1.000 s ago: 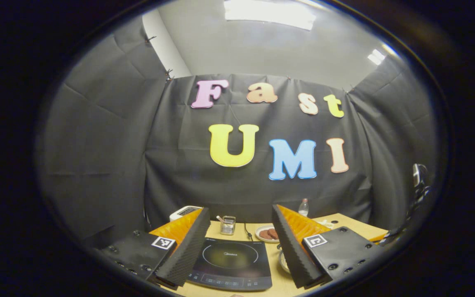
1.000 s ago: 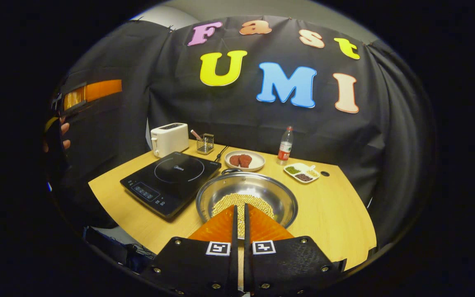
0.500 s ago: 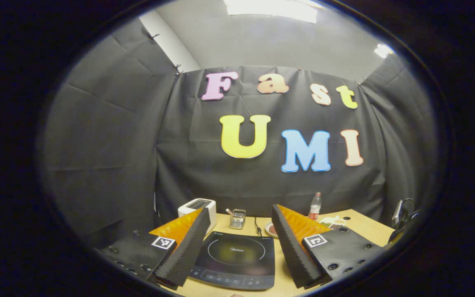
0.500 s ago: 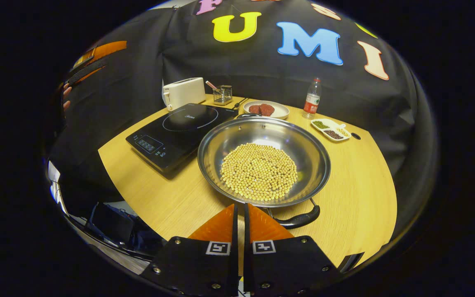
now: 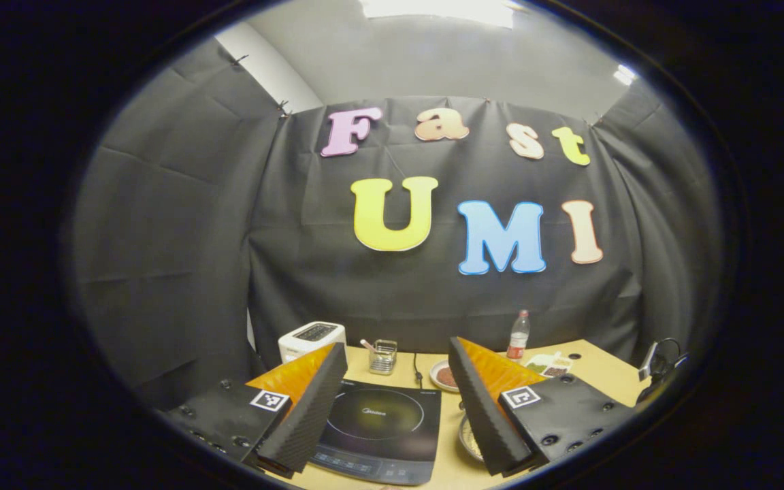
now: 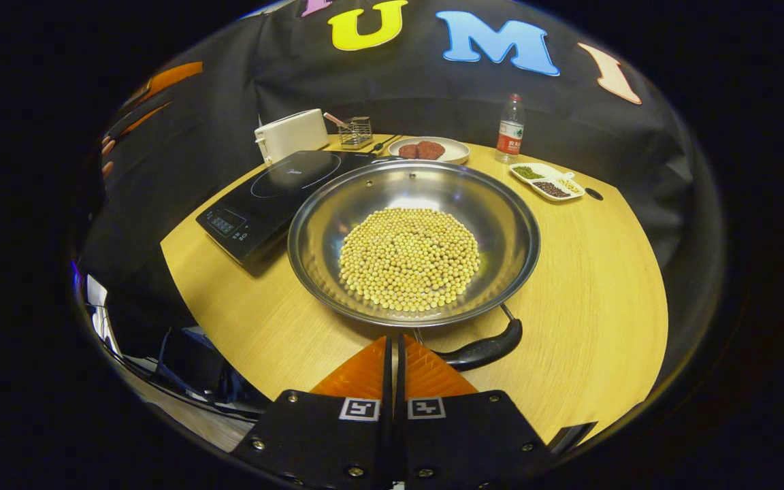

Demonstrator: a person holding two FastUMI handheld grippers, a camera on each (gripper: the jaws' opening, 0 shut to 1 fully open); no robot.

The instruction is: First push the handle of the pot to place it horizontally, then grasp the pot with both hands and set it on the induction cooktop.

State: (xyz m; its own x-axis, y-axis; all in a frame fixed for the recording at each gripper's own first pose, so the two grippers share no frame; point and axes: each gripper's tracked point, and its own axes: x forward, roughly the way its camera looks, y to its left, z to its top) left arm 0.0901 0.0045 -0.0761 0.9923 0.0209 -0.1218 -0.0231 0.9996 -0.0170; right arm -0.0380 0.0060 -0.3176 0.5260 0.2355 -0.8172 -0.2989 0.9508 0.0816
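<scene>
Wood table (image 6: 589,286) carries everything. Steel pot (image 6: 501,204) sits mid-table in the right gripper view, a round bed of soybeans (image 6: 409,258) in its bottom, rim just beside the cooktop (image 6: 276,190), which lies at its 10 o'clock; can't tell if they touch. Pot handle (image 6: 484,348) sticks out at 5 o'clock of the pot, angled toward the near table edge. Right gripper (image 6: 397,354) is clenched, fingers pressed together with nothing between them, tips just beside the handle's inner end, at its 9 o'clock; contact unclear. Left gripper (image 5: 397,398) is released, fingers spread wide, held high over the cooktop (image 5: 378,422), gripping nothing; a sliver of pot (image 5: 468,439) shows by its right finger. Beyond the cooktop: toaster (image 6: 291,134), wire holder (image 6: 356,131). At 12 o'clock of the pot: plate (image 6: 456,151) with two brown patties, then bottle (image 6: 510,129) and divided dish (image 6: 547,182) toward 1 o'clock.
</scene>
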